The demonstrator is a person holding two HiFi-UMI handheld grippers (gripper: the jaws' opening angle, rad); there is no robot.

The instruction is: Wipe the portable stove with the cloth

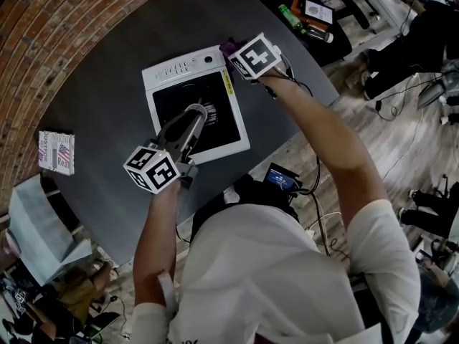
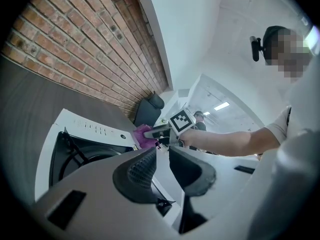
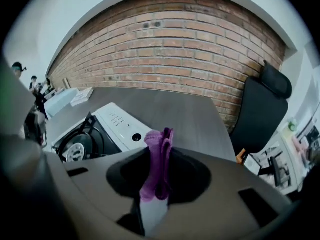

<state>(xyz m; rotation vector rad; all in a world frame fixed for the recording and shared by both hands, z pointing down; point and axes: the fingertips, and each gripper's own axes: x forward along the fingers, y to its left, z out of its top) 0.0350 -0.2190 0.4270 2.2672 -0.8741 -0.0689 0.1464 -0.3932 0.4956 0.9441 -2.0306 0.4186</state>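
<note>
On the dark grey table (image 1: pixel 107 120) the portable stove (image 1: pixel 183 69) lies flat. It is a white rectangular box with a black sunken cooking top. Its long axis runs away from the person, a little slanted. The white control strip with a round knob is at the far end.

The right gripper (image 1: pixel 237 54) is at the far right corner of the stove, just beside the knob. Its jaws are closed on the purple cloth (image 3: pixel 159 154), a soft folded piece. The cloth stands upright between them, with its long side along the jaws and its top edge sticking out past the tips.

The left gripper (image 2: pixel 162 166) hangs over the middle of the cooking top and points down at the round metal burner (image 3: pixel 75 151). Its ribbed dark pads stand a little apart, with nothing between them.

A small printed booklet (image 1: pixel 56 153) lies near the left table edge, well apart from the stove. Behind the table stands a red brick wall (image 3: pixel 175 44).
</note>
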